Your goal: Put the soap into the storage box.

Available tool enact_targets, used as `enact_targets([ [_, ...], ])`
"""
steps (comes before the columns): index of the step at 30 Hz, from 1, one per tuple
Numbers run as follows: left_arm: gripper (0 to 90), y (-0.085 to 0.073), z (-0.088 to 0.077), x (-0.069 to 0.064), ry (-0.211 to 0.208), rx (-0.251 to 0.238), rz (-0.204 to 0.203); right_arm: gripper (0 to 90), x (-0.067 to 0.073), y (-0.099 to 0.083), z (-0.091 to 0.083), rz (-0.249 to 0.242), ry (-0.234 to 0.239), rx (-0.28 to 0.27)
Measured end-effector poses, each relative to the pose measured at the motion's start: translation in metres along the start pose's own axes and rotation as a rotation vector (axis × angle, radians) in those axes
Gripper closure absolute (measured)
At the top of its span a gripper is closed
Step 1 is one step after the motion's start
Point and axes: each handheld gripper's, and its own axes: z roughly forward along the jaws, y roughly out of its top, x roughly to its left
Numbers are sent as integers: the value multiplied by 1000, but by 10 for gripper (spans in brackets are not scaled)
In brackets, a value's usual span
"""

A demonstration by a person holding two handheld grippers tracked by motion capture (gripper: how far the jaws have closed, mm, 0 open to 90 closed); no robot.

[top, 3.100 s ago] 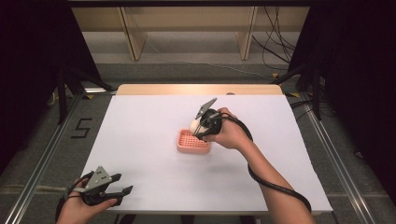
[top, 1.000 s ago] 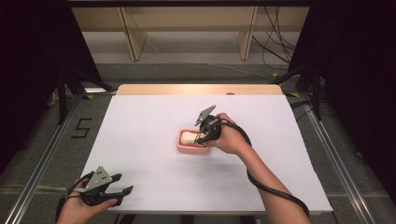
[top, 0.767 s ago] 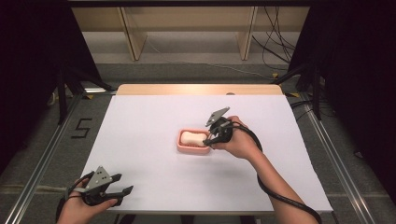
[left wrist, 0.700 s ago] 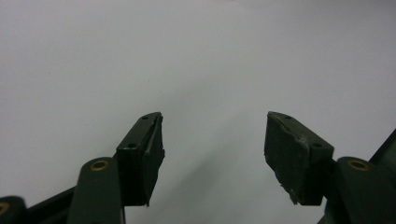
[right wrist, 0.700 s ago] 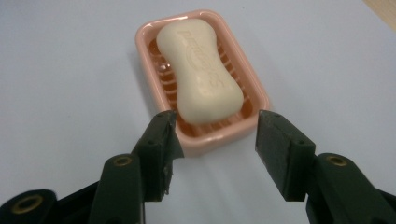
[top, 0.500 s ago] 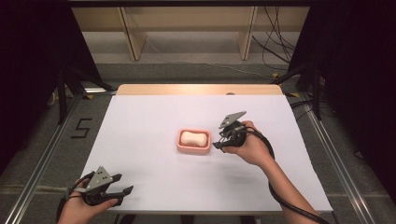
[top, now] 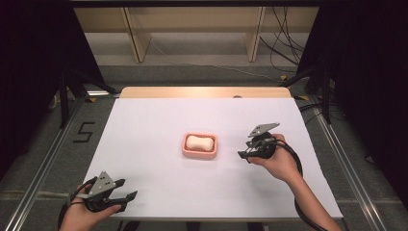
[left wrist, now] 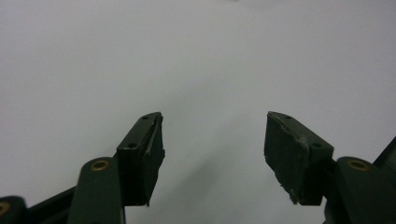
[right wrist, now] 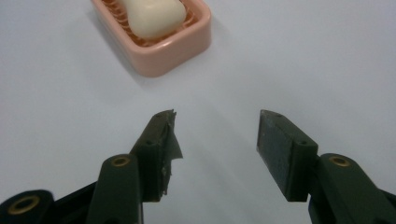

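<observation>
Soap (top: 199, 142) lies in the pink soap dish (top: 199, 153) mid-counter (top: 144, 125). Right gripper (top: 244, 155), just beside it, has been opening, jaws released and empty; clear sideways without nudging the dish. Left gripper (top: 126, 197) rests released near the counter's edge.

A white rectangular tabletop (top: 159, 139) with a pale wooden far edge stands on a grey floor (top: 43, 144). Beyond it are light wooden shelf uprights (top: 137, 33); black cables (top: 284, 43) trail far right. Black curtains (top: 29, 57) flank both sides.
</observation>
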Motion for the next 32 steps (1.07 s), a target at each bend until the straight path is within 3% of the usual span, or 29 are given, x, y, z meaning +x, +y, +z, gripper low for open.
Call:
enact_targets([
  [1, 370, 0, -1, 2, -2, 9, 22, 472, 1, -4, -1, 24, -10, 6],
  [3, 370, 0, 1, -1, 1, -9, -16, 471, 0, -11, -3, 29, -14, 11],
  [4, 370, 0, 1, 0, -1, -3, 3, 470, 0, -14, -1, 30, -28, -26],
  [6, 370, 0, 2, -2, -1, -18, -33, 468, 1, -21, -3, 60, -17, -4],
  [9, 370, 0, 2, 0, 1, -4, -5, 466, 2, -31, -1, 87, -22, -36],
  [11, 370, 1, 2, 4, 15, -8, 57, 466, 2, -36, -3, 99, -20, -26],
  [15, 370, -1, 2, 0, 4, 4, 9, 465, 1, -45, -7, 139, -43, -61],
  [21, 370, 0, 3, 2, 14, -10, 25, 464, -4, -58, -11, 154, -88, -112],
  [22, 370, 1, 2, 3, 14, -10, 42, 464, -4, -59, -11, 158, -92, -119],
  [24, 370, 1, -1, 2, 3, 28, 30, 463, -4, -62, -12, 176, -104, -122],
  [28, 370, 1, 1, 0, 0, -12, -4, 462, -6, -66, -13, 171, -123, -128],
  [29, 369, 0, 2, -1, -1, -24, -11, 462, -3, -66, -13, 200, -120, -121],
  [31, 369, 2, 1, 2, 9, -17, 32, 460, -2, -66, -13, 215, -124, -127],
  [32, 370, 0, 1, -2, 3, -16, -31, 460, -5, -68, -11, 170, -128, -135],
])
